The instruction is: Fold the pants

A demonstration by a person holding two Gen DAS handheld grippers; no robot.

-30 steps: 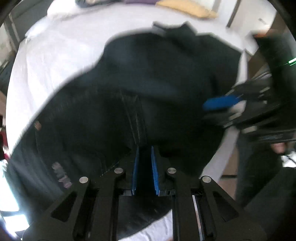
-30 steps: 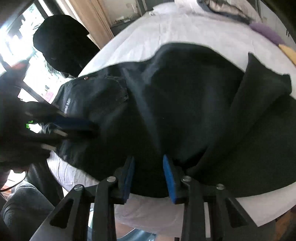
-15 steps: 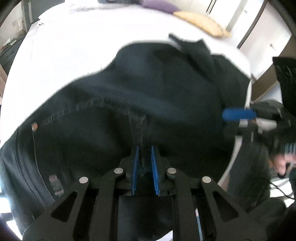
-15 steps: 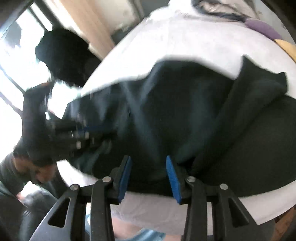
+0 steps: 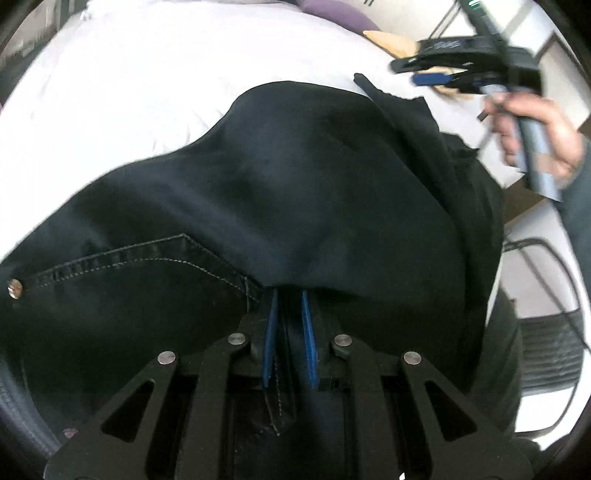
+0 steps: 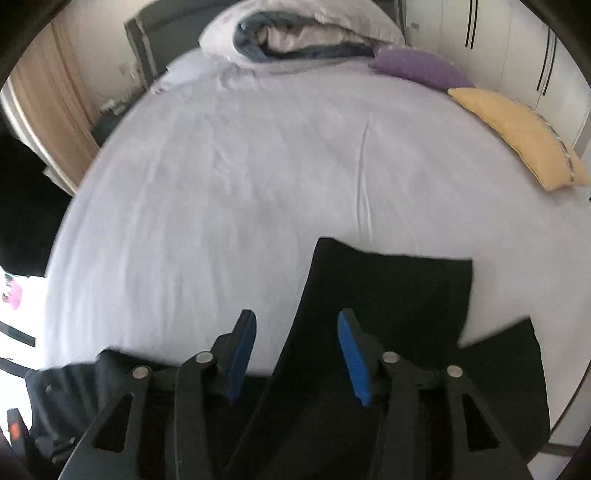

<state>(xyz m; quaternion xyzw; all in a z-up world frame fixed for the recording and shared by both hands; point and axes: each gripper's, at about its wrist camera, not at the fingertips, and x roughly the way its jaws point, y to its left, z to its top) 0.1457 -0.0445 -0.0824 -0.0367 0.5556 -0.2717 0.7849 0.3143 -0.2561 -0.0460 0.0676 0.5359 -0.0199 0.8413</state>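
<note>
The black denim pants (image 5: 314,192) lie bunched on the bed's pale lilac sheet (image 6: 229,177), spreading out ahead of the left gripper (image 5: 290,314) and off to both its sides. That left gripper is pinching a stitched fold of the pants between its blue pads (image 5: 271,343), the jaws nearly together, with the cloth draping over the fingertips and a seamed flap hanging back between the fingers. A stitched pocket edge with a metal rivet (image 5: 14,288) sits to its left.

The right gripper (image 6: 297,325), held in the person's hand (image 5: 535,129), hovers above the pants' far hems. Its jaws are opening and nothing is gripped; a dark leg of the pants lies below, between and beyond its pads. Further ahead of it are a purple cushion (image 6: 417,68), a yellow cushion (image 6: 517,136) and a rolled grey-and-white duvet (image 6: 295,33).
</note>
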